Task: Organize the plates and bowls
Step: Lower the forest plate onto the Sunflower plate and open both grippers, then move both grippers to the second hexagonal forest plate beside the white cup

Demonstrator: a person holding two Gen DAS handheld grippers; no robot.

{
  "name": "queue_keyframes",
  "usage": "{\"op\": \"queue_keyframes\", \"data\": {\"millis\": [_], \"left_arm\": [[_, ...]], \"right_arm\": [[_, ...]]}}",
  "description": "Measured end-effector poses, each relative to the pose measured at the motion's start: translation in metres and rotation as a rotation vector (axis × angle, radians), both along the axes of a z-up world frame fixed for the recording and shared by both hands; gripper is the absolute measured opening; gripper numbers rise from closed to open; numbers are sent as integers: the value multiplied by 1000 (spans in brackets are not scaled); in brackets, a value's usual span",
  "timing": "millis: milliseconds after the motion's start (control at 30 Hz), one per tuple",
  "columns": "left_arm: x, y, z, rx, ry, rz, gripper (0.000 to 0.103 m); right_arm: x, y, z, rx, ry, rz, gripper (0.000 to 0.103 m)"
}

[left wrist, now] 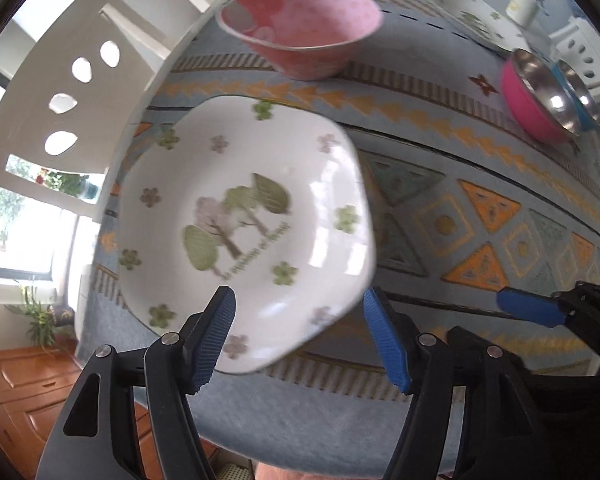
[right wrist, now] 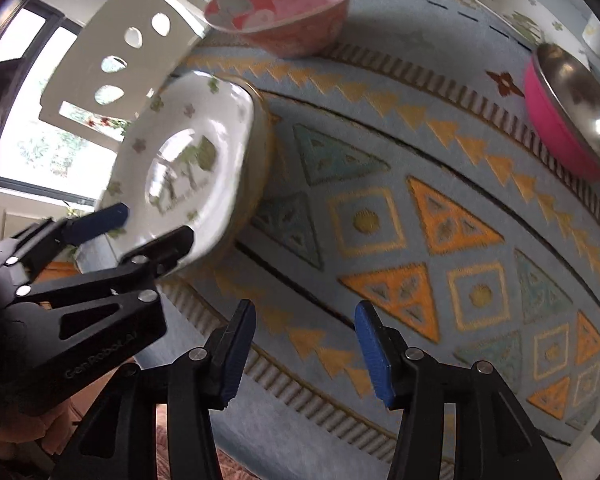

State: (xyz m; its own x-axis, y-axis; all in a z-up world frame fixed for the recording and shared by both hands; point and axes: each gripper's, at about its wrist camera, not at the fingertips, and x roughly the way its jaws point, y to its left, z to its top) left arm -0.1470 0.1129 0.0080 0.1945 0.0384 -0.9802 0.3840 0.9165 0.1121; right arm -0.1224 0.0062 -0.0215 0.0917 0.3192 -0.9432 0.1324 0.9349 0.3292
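Left gripper [left wrist: 300, 336] spread wide, fingers either side of the near edge of a white hexagonal plate [left wrist: 244, 236] with tree and flower print; whether either pad actually touches the rim, impossible to tell, since the left finger overlaps the plate and the right one sits just off its corner. Plate blurred, lettering under the trees unreadable. From the right wrist view, same plate [right wrist: 188, 168] seen tilted near the table's left edge, apparently over a gold-rimmed dish [right wrist: 260, 152] mostly hidden beneath it. Right gripper [right wrist: 306, 356] likewise released, nothing between its pads, above the patterned tablecloth [right wrist: 380, 216]. Further back, a pink bowl [left wrist: 300, 28] sitting upright on the cloth. To the right, a pink-sided steel bowl [left wrist: 536, 92] beside a blue one [left wrist: 580, 92], the latter largely cut off. Another printed plate [left wrist: 472, 16] at the far edge, partly cropped. White chair [left wrist: 60, 92] beyond the table.
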Motion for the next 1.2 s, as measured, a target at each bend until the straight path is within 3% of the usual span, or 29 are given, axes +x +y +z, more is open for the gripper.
{"op": "queue_keyframes", "data": {"millis": [167, 267, 667, 767, 933, 1200], "left_arm": [[-5, -19, 5, -11, 64, 11, 65], [8, -35, 20, -15, 49, 4, 65], [102, -126, 80, -83, -16, 3, 67], [128, -146, 80, -74, -21, 6, 67], [167, -178, 65, -90, 40, 14, 67], [227, -231, 32, -122, 75, 6, 67]], "right_arm": [[-14, -20, 7, 10, 7, 10, 50], [-9, -38, 24, 28, -14, 21, 50], [79, -148, 85, -27, -58, -35, 55], [105, -182, 86, -41, -43, -61, 55], [148, -232, 73, -10, -20, -188, 55], [202, -310, 47, -84, -19, -313, 58]]}}
